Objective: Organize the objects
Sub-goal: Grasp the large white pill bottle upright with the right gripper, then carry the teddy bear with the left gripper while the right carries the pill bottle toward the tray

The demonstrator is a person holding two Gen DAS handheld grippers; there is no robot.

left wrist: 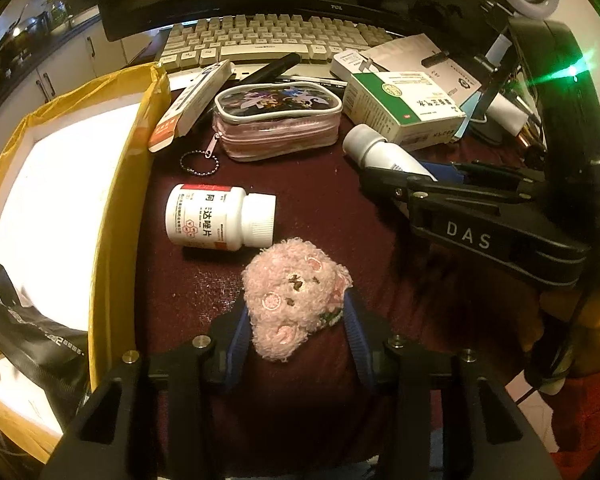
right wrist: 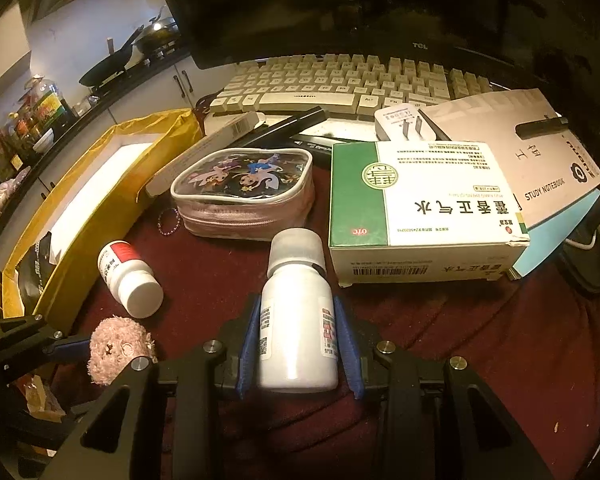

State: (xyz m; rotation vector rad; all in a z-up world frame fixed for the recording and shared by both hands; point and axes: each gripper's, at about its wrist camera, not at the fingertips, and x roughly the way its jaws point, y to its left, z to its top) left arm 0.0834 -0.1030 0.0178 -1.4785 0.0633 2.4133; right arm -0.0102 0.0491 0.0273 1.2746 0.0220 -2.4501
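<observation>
A fluffy pink plush toy [left wrist: 296, 300] lies on the dark red cloth, and the blue pads of my left gripper [left wrist: 296, 308] press on both its sides. My right gripper [right wrist: 297, 304] is shut on a white bottle [right wrist: 298, 328] with a grey-white cap that lies pointing away from me. In the left wrist view, that bottle [left wrist: 376, 150] sticks out of the right gripper's black jaws. A white pill bottle [left wrist: 216, 216] with a red-banded label lies on its side between the plush and a yellow-lined box [left wrist: 116, 184] at the left.
A clear cartoon pouch [right wrist: 244, 196] with a bead chain sits mid-table. A green and white medicine box [right wrist: 420, 200] rests on a notebook [right wrist: 520, 152]. Behind are a long orange-tipped carton [left wrist: 192, 104], a black pen [left wrist: 276, 66], a plug [right wrist: 400, 120], a keyboard [left wrist: 268, 36] and a monitor.
</observation>
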